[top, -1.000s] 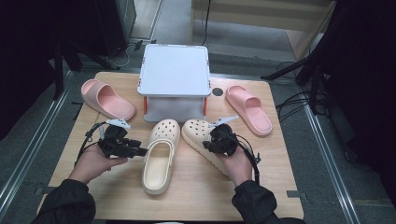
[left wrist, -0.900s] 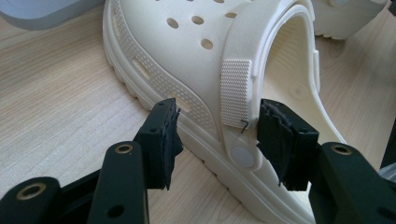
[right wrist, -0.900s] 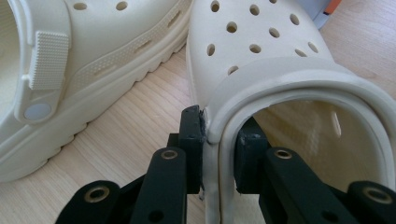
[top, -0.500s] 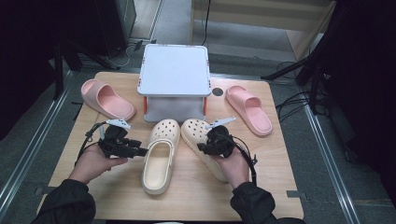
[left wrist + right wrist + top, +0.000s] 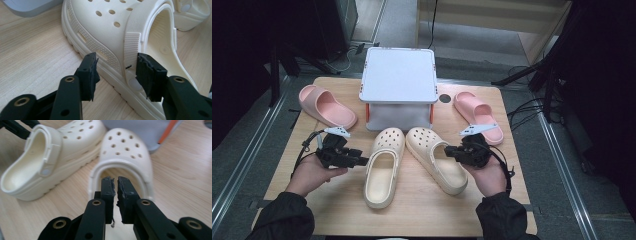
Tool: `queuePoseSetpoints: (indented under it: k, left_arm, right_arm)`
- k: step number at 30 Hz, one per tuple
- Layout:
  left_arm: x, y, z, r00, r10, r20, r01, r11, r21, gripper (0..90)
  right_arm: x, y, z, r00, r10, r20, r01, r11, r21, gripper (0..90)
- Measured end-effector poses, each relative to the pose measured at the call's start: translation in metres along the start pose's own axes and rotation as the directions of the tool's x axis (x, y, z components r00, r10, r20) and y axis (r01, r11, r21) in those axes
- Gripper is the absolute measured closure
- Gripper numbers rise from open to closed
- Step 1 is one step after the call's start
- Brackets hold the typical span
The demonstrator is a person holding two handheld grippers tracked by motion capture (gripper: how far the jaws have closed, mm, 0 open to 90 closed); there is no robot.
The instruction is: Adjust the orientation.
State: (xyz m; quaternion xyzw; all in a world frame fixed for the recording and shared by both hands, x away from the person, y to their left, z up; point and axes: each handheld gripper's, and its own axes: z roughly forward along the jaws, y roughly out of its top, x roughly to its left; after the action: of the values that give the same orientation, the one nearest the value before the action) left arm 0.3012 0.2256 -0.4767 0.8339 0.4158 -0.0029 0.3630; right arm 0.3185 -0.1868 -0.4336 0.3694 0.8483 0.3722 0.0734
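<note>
Two cream clogs lie side by side mid-table, the left clog point(image 5: 383, 170) point(image 5: 120, 30) and the right clog point(image 5: 437, 157) point(image 5: 125, 150). My left gripper point(image 5: 364, 161) point(image 5: 117, 66) is open at the left clog's outer side. Its jaws have just been closing, and the clog's side wall by the strap rivet stands between them without being pinched. My right gripper point(image 5: 450, 150) point(image 5: 116, 183) sits at the right clog's right rim, just behind the opening. Its jaws have just closed to a thin slit with nothing between them.
A grey-white box point(image 5: 398, 80) stands at the back centre, just beyond the clogs' toes. One pink slide point(image 5: 326, 106) lies at the back left and another pink slide point(image 5: 478, 116) at the back right. Bare wooden tabletop point(image 5: 422, 210) runs along the front edge.
My right hand has drawn back to the right off the right clog, uncovering more of it, and its jaws have come together. The left hand has kept its place.
</note>
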Motion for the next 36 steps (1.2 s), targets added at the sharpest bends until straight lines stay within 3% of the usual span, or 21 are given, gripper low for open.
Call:
queuePoseSetpoints:
  k: [7, 11, 13, 18, 20, 28, 32, 36]
  left_arm:
    - [0.006, -0.004, 0.006, 1.0, -0.005, -0.008, 0.005, 0.9999, 0.009, 55.9]
    - [0.009, -0.006, 0.007, 1.0, -0.003, -0.005, 0.003, 1.0, 0.002, 58.6]
    - [0.009, -0.008, 0.008, 0.9999, 0.011, -0.006, -0.011, 0.9999, -0.005, 58.9]
    - [0.012, -0.011, 0.013, 1.0, 0.001, 0.004, -0.001, 0.9999, 0.012, 59.9]
    - [0.01, -0.011, 0.015, 1.0, 0.007, 0.005, -0.007, 0.9998, 0.021, 60.3]
    - [0.009, -0.01, 0.021, 1.0, 0.006, 0.002, -0.006, 0.9989, 0.047, 61.2]
    - [0.009, -0.01, 0.022, 1.0, 0.0, 0.0, 0.0, 0.9987, 0.05, 61.4]
    - [0.009, -0.011, 0.023, 0.9999, -0.01, 0.009, 0.009, 0.9988, 0.048, 61.6]
  right_arm:
    - [-0.035, -0.017, 0.005, 0.9974, 0.002, 0.072, -0.003, 1.0, 0.015, 82.2]
    - [-0.048, -0.024, 0.021, 0.9995, 0.027, 0.016, -0.028, 0.998, 0.055, 85.1]
    - [-0.048, -0.025, 0.025, 0.9994, 0.017, 0.029, -0.018, 0.998, 0.066, 85.9]
    - [-0.05, -0.03, 0.034, 0.9985, -0.02, 0.052, 0.013, 0.992, 0.129, 85.9]
    - [-0.049, -0.031, 0.034, 0.9985, -0.018, 0.052, 0.012, 0.992, 0.127, 85.9]
    - [-0.044, -0.032, 0.036, 1.0, 0.006, -0.004, -0.005, 0.992, 0.126, 85.4]
    - [-0.038, -0.032, 0.041, 0.9966, 0.024, -0.079, -0.013, 0.991, 0.13, 85.4]
    - [-0.031, -0.03, 0.044, 0.9971, 0.007, -0.076, 0.003, 0.991, 0.135, 84.3]
